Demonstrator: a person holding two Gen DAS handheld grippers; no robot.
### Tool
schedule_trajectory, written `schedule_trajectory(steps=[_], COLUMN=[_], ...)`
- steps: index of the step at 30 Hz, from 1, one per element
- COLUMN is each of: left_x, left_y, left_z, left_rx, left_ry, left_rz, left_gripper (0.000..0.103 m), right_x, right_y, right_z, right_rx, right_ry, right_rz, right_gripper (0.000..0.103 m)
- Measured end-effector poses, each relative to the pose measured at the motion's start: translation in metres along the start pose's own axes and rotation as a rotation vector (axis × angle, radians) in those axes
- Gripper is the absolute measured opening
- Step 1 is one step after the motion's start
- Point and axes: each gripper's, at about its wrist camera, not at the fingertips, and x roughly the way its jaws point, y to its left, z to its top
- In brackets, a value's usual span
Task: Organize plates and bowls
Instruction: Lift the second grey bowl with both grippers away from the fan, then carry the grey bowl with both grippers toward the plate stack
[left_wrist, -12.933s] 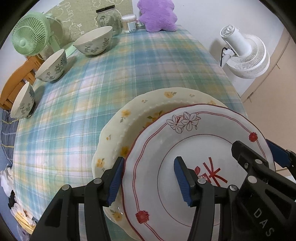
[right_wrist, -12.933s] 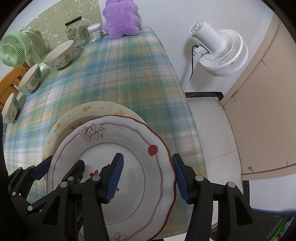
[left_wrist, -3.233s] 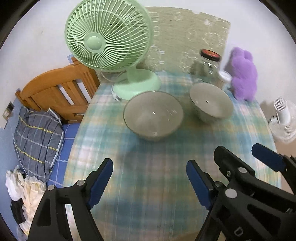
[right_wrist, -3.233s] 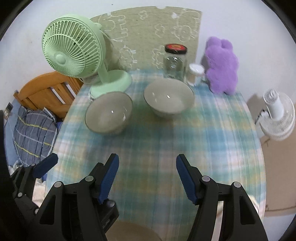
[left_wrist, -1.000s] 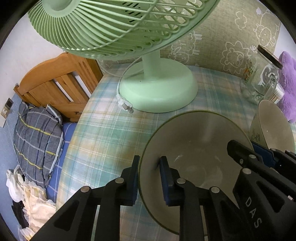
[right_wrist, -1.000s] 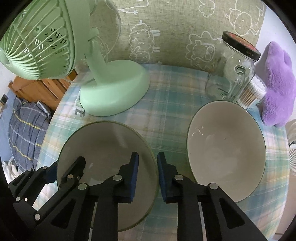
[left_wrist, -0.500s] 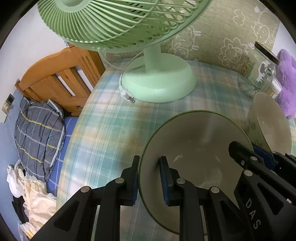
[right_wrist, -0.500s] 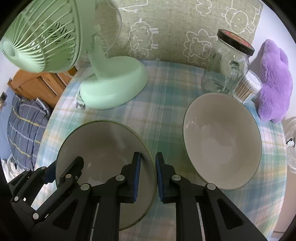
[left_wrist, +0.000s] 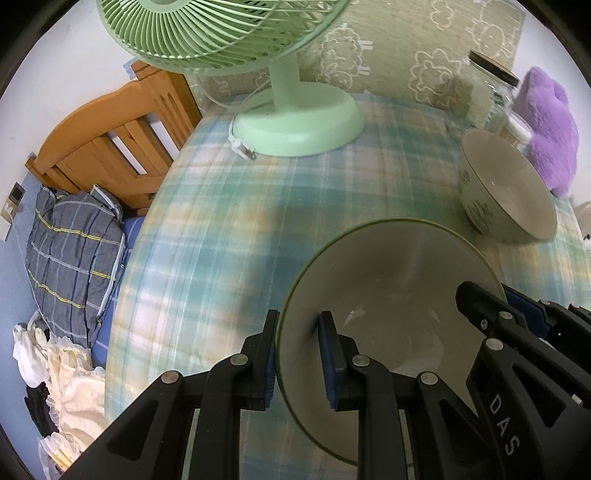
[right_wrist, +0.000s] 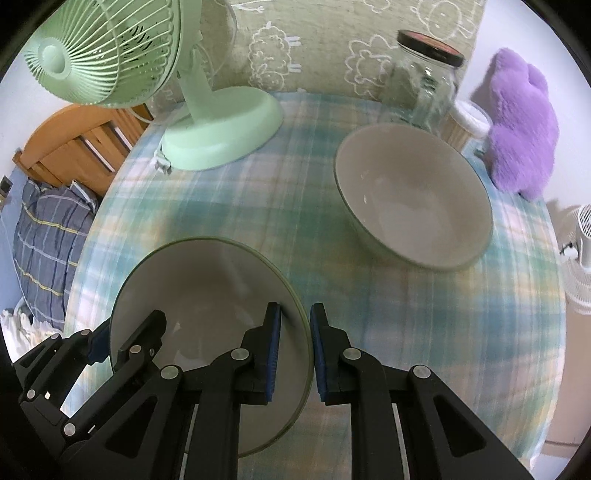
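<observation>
Two bowls are in sight, no plates. The near bowl (left_wrist: 391, 295) is held between both grippers: the left gripper (left_wrist: 297, 354) has its jaws closed on the bowl's left rim, one blue pad outside the wall and one inside, and the right gripper (right_wrist: 295, 354) pinches the right rim the same way, so each wrist view shows the other tool clamped on the far side. Whether the near bowl's base touches the tablecloth (right_wrist: 424, 314) or hangs just above it cannot be told; a dark patch of shade lies on the cloth beyond it. The far bowl (right_wrist: 412, 199) sits upright on the cloth to the right, well apart from the held one, its outside painted with a leaf pattern visible from the left wrist. Around it, at the back right of the table, stand one glass jar (right_wrist: 424, 77) with a dark lid, one small tub (right_wrist: 467, 120) of what look like cotton swabs touching or just beside the jar, and one purple plush toy (right_wrist: 522, 125). One green fan (right_wrist: 110, 51) stands at the back left, its round base on the cloth and its plug lying beside the base. A sheep-print cushion (right_wrist: 332, 40) lines the wall behind. Off the left edge are a wooden headboard (left_wrist: 110, 122) and a plaid pillow (left_wrist: 70, 251); a white fan (right_wrist: 580, 254) stands off the right edge.
</observation>
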Motion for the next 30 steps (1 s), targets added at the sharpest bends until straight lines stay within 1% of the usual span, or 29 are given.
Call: schedule_trajectory(steps=[5, 9, 13, 18, 22, 26, 30], left_x=[-0.004, -0.007, -0.005, -0.003, -0.004, -0.01, -0.024], left_y=[-0.001, -0.001, 0.001, 0.001, 0.001, -0.001, -0.004], left_z=[-0.006, -0.007, -0.006, -0.007, -0.006, -0.008, -0.013], left_rx=[0.008, 0.005, 0.005, 0.025, 0.009, 0.022, 0.033], left_ry=[-0.011, -0.031, -0.022, -0.027, -0.012, -0.006, -0.018], left_rz=[-0.008, -0.019, -0.032, -0.03, -0.037, -0.051, -0.066], left_gripper=[0.017, 0.015, 0.015, 0.016, 0.016, 0.016, 0.016], right_x=[-0.003, -0.003, -0.009, -0.004, -0.002, -0.008, -0.021], right_y=[-0.002, -0.005, 0.0, 0.001, -0.002, -0.001, -0.006], right_z=[-0.012, -0.013, -0.013, -0.013, -0.014, -0.014, -0.019], right_rx=[0.014, 0.059, 0.037, 0.03, 0.055, 0.046, 0.072], right_ry=[0.0, 0.003, -0.015, 0.003, 0.011, 0.011, 0.007], right_rz=[-0.012, -0.017, -0.068, -0.053, -0.049, -0.065, -0.07], right_gripper=[0.021, 0.021, 0.021, 0.02, 0.019, 0.019, 0.019])
